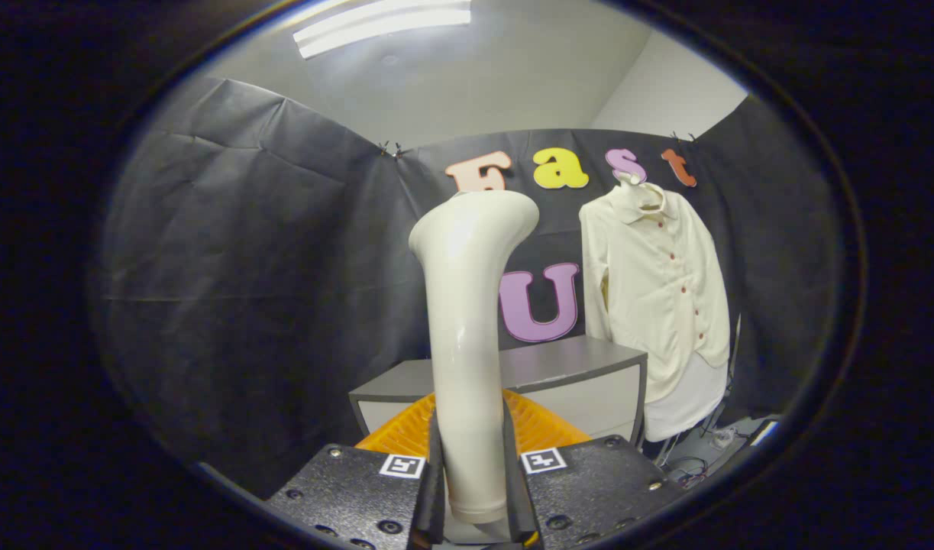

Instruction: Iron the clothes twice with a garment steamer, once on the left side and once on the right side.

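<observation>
One cream garment steamer stands upright in the centre of the frame, its handle pinched between both fingers of the gripper, head tipped toward the right. One white shirt hangs right of centre, beyond the fingers and well apart, its length vertical. Behind the steamer are one grey table and what looks like an orange basket.

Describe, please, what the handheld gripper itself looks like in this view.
The gripper has two blocky black bodies with a speckled, textured finish, studded with dark round screws. Each carries a small square black-and-white marker near its inner corner. Its fingers are thin, flat black plates.
</observation>
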Demonstrator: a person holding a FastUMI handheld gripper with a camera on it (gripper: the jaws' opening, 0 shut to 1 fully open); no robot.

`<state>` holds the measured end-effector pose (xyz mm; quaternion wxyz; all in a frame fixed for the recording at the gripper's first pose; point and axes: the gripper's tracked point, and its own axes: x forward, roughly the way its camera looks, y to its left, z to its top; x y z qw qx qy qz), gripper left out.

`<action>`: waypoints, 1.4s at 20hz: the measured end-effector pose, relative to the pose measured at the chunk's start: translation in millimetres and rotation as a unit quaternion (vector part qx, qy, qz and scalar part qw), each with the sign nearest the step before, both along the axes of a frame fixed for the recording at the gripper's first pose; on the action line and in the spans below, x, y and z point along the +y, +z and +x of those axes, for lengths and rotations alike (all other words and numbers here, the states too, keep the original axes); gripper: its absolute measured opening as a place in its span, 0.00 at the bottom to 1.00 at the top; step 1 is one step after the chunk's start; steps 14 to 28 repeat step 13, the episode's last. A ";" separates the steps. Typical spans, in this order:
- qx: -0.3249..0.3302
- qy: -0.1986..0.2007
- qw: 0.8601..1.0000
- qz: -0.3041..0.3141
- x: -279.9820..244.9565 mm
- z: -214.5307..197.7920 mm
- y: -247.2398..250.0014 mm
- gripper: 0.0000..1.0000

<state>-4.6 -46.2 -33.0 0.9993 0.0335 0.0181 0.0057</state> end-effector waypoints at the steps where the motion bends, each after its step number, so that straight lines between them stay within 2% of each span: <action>1: -0.011 -0.008 1.000 -0.020 2.9 -4.0 7.9 0.31; 4: -0.017 -0.009 0.998 -0.063 17.3 -11.6 15.0 0.31; 8: 0.003 -0.013 0.999 -0.047 17.5 -17.8 12.1 0.31; 28: -0.003 -0.020 0.999 -0.049 13.1 -20.0 15.1 0.31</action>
